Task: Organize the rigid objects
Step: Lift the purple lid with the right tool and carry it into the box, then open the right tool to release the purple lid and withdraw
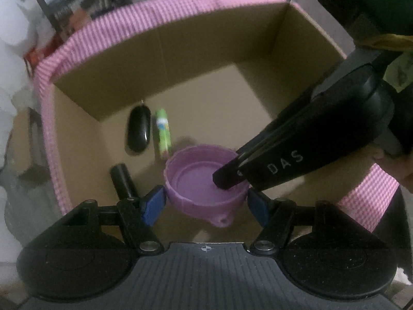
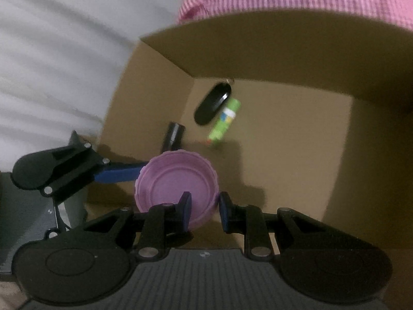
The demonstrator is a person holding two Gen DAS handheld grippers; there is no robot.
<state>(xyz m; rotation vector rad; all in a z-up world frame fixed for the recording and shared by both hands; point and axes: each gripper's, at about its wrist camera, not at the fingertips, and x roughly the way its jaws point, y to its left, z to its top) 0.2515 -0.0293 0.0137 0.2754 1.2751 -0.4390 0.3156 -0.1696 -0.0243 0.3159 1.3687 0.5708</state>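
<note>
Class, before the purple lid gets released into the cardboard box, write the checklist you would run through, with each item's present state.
1. Purple lid is over the cardboard box opening: ok.
2. Left gripper fingers bracket the lid's sides: ok; firm contact: cannot tell.
3. Right gripper straddles the lid's rim, open: ok.
4. Box floor below the lid is free: cannot tell, lid hides it.
5. Black fob, green tube and black cylinder lie off to the side: ok.
</note>
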